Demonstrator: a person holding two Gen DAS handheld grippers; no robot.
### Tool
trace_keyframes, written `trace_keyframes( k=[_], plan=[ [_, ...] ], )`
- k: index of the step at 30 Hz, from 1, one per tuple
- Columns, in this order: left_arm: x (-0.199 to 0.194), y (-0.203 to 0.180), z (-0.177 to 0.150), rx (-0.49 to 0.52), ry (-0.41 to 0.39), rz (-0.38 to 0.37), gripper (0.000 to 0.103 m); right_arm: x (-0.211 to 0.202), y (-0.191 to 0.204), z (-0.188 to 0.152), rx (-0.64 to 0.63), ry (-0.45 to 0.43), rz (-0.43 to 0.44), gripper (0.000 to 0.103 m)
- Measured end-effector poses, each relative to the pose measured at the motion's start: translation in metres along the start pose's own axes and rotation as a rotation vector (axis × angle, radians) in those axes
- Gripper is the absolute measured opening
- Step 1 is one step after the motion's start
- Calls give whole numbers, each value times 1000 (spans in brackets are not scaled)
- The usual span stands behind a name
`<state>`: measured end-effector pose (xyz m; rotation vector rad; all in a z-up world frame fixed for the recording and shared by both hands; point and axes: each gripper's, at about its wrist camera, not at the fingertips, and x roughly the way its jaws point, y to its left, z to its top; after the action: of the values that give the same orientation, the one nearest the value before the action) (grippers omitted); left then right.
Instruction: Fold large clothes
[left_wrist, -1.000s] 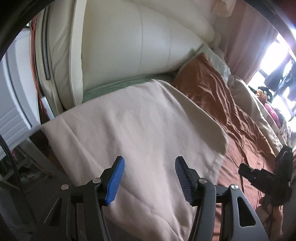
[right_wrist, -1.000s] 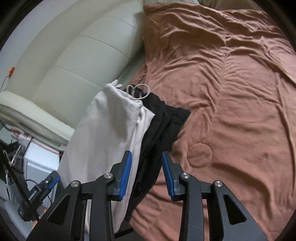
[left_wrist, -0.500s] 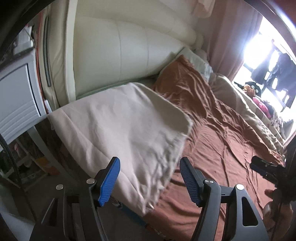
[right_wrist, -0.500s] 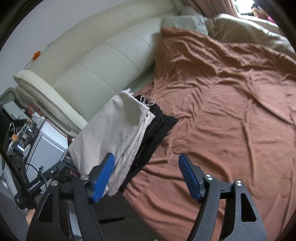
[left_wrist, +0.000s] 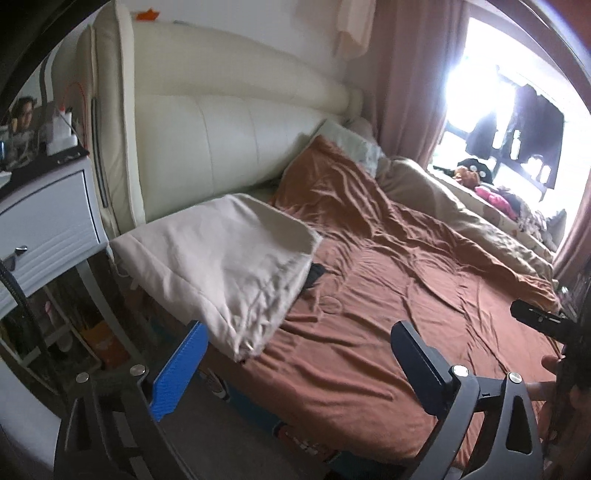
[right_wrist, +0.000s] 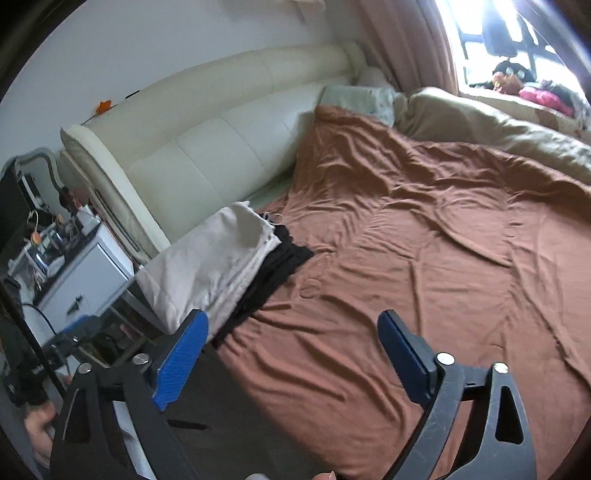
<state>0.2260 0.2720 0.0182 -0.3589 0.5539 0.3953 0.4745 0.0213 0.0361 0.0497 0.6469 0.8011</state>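
A folded cream garment lies at the near left corner of the bed, on top of a folded black garment whose edge sticks out to the right. Both rest on the brown bedspread. My left gripper hangs back from the pile with its jaws opening wide and nothing between them. My right gripper is likewise drawn back over the bed's near edge, jaws opening, nothing between its blue pads. The right gripper's black body shows at the left view's right edge.
A cream padded headboard runs behind the bed. A white bedside cabinet with clutter stands left of the pile. A beige duvet and pillow lie at the far side by the curtained window.
Both grippers have pulled back and up from the folded pile and their jaws have widened. The cream garment lies released on the black one.
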Motion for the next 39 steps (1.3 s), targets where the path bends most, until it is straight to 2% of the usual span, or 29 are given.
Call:
trace_keyframes(
  k=[11, 17, 22, 31, 39],
  plan=[
    [-68, -31, -53, 61, -50, -73, 102, -106, 9, -74, -5, -100, -83, 103],
    [-101, -37, -81, 85, -68, -114, 102, -151, 18, -105, -19, -125, -90, 103],
    [-123, -37, -108, 96, -71, -149, 102, -186, 26, -147, -23, -158, -102, 103],
    [-161, -36, -155, 147, -102, -200, 102, -218, 35, -225, -12, -195, -165, 103],
    [-187, -35, -189, 185, -144, -225, 102, -243, 56, -264, -19, -225, -223, 103]
  ],
)
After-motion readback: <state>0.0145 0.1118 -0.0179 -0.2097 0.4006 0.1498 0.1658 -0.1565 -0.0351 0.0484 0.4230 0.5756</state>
